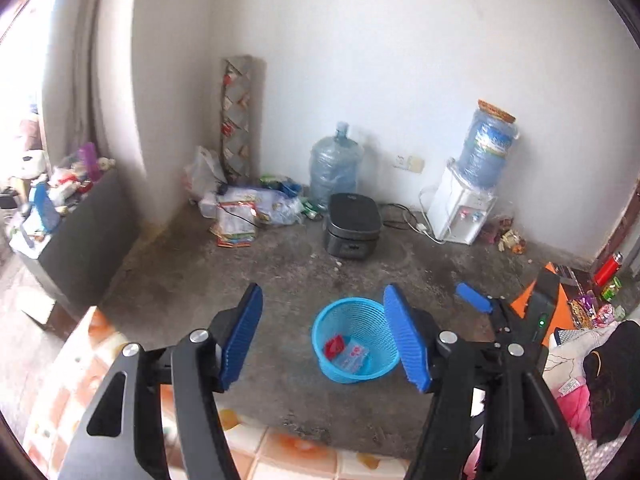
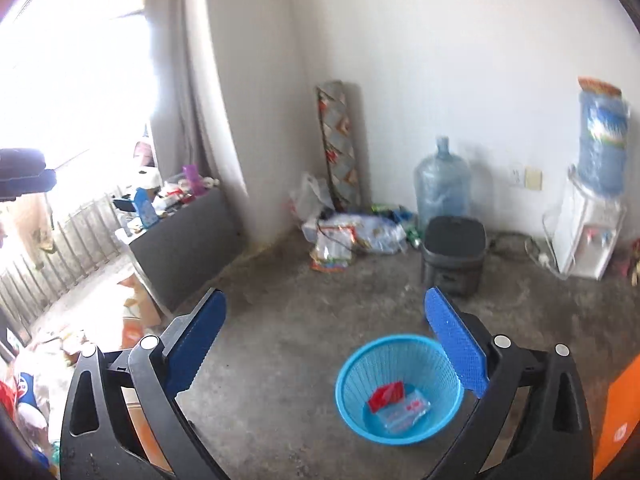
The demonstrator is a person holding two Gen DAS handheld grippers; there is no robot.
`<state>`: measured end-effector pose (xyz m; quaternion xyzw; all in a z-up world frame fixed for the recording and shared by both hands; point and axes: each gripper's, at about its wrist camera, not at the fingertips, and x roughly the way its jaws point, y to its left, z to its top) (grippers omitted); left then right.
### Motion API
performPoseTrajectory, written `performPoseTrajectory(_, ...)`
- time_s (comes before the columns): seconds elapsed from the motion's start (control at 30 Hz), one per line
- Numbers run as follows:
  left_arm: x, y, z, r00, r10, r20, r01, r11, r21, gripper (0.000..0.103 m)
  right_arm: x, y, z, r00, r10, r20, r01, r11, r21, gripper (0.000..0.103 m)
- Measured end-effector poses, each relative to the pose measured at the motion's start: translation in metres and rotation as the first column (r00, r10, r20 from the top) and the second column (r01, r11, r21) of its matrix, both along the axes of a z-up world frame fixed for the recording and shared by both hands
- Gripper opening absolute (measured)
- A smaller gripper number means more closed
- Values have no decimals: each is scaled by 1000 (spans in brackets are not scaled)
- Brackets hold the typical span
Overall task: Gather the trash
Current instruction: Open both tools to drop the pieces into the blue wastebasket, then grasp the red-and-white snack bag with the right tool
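A blue mesh trash basket [image 1: 372, 312] stands on the concrete floor; it also shows in the right wrist view [image 2: 384, 356]. Inside lie a red wrapper [image 1: 334, 346] [image 2: 386, 396] and a clear plastic packet [image 1: 353, 357] [image 2: 404, 410]. My left gripper [image 1: 326, 338] is open and empty, held above the floor just left of the basket. My right gripper [image 2: 326, 354] is open and empty, also above the floor left of the basket; one of its blue fingers [image 1: 474, 297] shows to the right in the left wrist view.
A pile of bags and wrappers [image 1: 248, 208] lies in the corner by a rolled mat [image 1: 238, 116]. A water jug [image 1: 336, 164], black cooker [image 1: 352, 226] and water dispenser [image 1: 464, 208] stand along the wall. A cluttered dark cabinet [image 1: 84, 232] is left; packets [image 1: 588, 308] lie right.
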<state>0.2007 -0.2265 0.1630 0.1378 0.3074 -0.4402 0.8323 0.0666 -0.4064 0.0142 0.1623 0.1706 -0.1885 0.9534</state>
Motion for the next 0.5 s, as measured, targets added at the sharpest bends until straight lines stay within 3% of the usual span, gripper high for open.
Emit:
performPoseTrajectory(0.1,-20,93,33,988,147,54,-144,988,-55,65,-10,40,22,985,164,57,-161,986,-55,95)
performPoseTrajectory(0.2,-46,188,42,951,300,79,-290,950,-114,67,-21,80,36,949,304,87,-298,952,-69,95)
performPoseTrajectory(0.33,-88,298,24,858,504,100,-489,860,-148,67,-33,129,47,869,479,125,-482,876,0,95)
performPoseTrajectory(0.5,-138,398,-21,714,695,84,-678,717,-164,67,-27,195,44,723,683,102,-691,714,115,95)
